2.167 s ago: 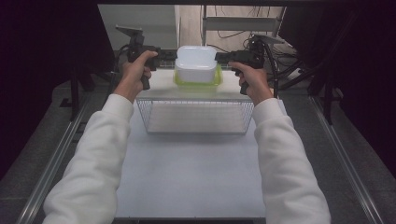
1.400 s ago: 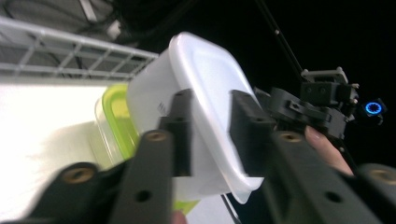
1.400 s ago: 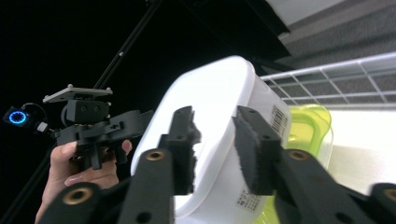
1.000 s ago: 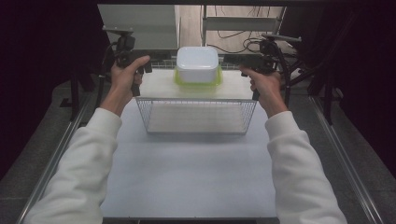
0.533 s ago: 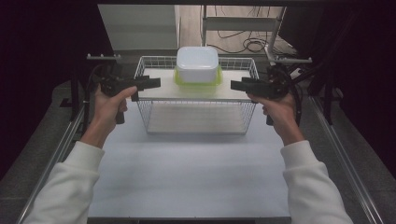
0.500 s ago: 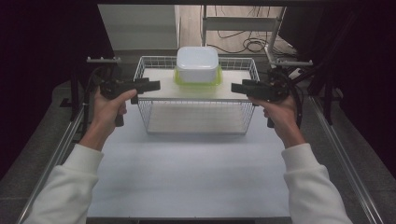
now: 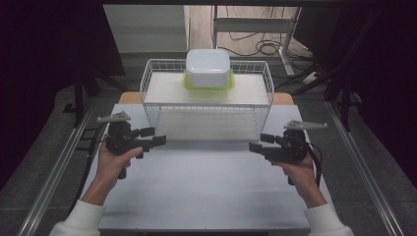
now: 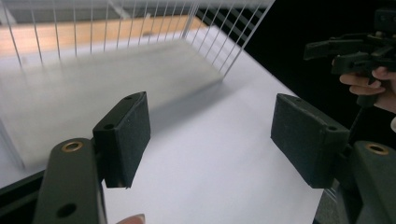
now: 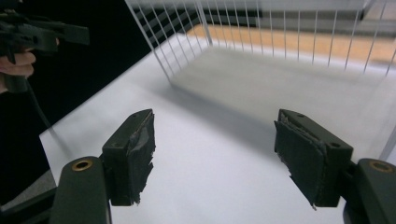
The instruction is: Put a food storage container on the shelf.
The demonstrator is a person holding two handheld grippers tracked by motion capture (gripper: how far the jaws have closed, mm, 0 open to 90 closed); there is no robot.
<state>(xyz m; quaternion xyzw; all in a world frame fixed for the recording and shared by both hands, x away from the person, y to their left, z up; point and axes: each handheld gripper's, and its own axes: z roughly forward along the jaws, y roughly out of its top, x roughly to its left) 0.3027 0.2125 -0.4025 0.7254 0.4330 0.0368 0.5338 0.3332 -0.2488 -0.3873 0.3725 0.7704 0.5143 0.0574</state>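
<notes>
Left gripper (image 7: 158, 137): held low over the white table top (image 7: 206, 191), jaws just opened wide, nothing between the pads (image 8: 125, 135).
Right gripper (image 7: 256, 142): mirrored on the other side, jaws likewise just opened wide and empty; its pads (image 9: 303, 156) look frayed.
Step in hand: judged a withdrawal after release; both grippers are best drawn level toward the person, jaws kept spread, clear of the wire.
Wire basket (image 7: 152, 105): set ahead of both grippers; its front wall is not touched.
Lidded container (image 7: 208, 68): placed on the raised shelf (image 7: 162, 88) at the basket's back, centred, well apart from both grippers.
Hard to make out: the container's contents; its base is partly masked by the green rim; the surroundings are lost in darkness.
</notes>
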